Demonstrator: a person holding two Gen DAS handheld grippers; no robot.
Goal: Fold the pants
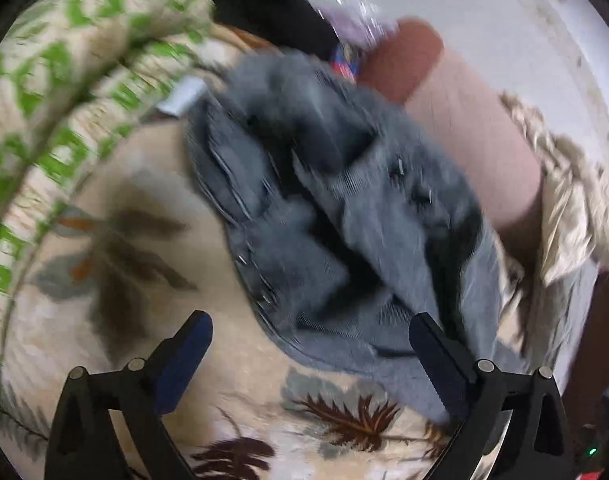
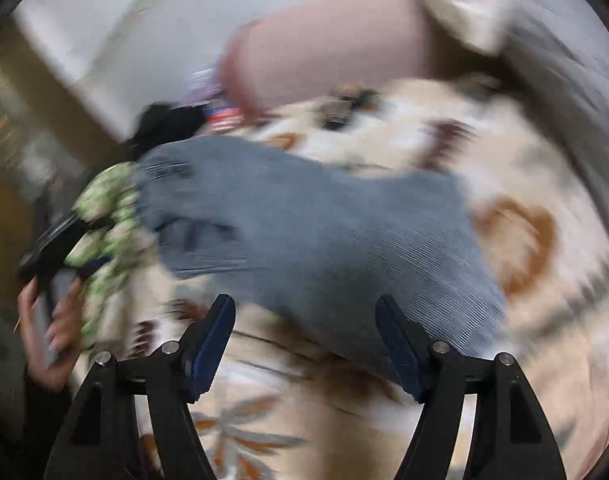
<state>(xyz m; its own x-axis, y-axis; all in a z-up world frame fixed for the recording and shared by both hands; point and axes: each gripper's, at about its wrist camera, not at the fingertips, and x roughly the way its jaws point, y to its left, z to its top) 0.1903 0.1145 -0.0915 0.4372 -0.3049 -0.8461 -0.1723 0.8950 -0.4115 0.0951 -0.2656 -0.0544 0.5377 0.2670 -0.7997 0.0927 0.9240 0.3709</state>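
Observation:
The grey pants lie bunched in a heap on a cream bedspread with brown leaf prints. My left gripper hovers over the near edge of the heap, open, with a grey fold lying loose between its wide-spread fingers. In the right wrist view the pants stretch across the middle as a smoother grey band. My right gripper stands open above their near edge, its blue pads clear of the cloth. Both pictures are blurred.
A green-and-cream patterned quilt is rolled along the left of the bed. A person's leg rests on the bed past the pants, beside crumpled beige cloth. Black cloth lies further back. A hand shows at the left.

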